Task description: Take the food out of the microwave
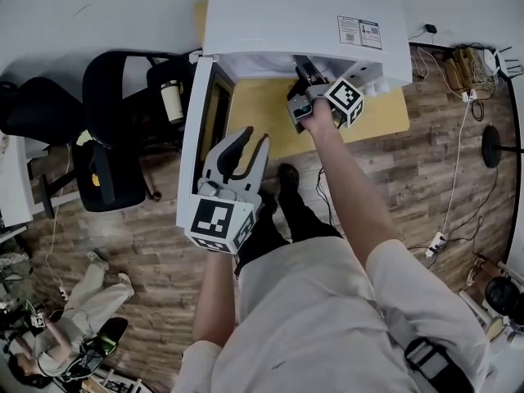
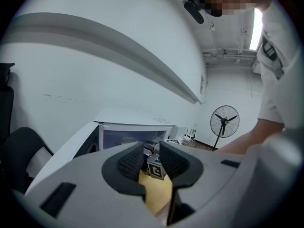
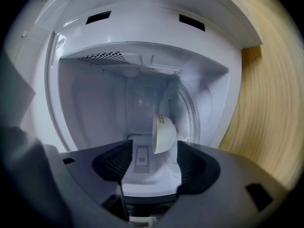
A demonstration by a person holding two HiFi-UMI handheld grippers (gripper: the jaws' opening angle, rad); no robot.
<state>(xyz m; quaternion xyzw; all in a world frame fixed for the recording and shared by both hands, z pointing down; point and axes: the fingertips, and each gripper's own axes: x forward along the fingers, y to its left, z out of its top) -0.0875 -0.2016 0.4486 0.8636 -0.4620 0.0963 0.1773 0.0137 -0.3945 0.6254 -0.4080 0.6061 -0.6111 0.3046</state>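
The white microwave (image 1: 303, 15) stands on a yellow table (image 1: 262, 113) with its door (image 1: 196, 137) swung open to the left. In the right gripper view a white bowl (image 3: 164, 134) rests on the glass turntable (image 3: 190, 113) inside the cavity; what it holds is hidden. My right gripper (image 3: 152, 160) is open at the cavity mouth, and the bowl lies just beyond its fingertips, nearer the right-hand one. From the head view the right gripper (image 1: 304, 79) reaches under the microwave's top edge. My left gripper (image 1: 255, 136) hangs open and empty beside the door, pointing at the microwave (image 2: 133, 132).
A black office chair (image 1: 115, 129) and a cup (image 1: 172, 101) stand left of the door. Cables and a power strip (image 1: 458, 72) lie on the wooden floor at the right. A standing fan (image 2: 224, 121) is further right. A person (image 1: 82, 301) sits on the floor at the lower left.
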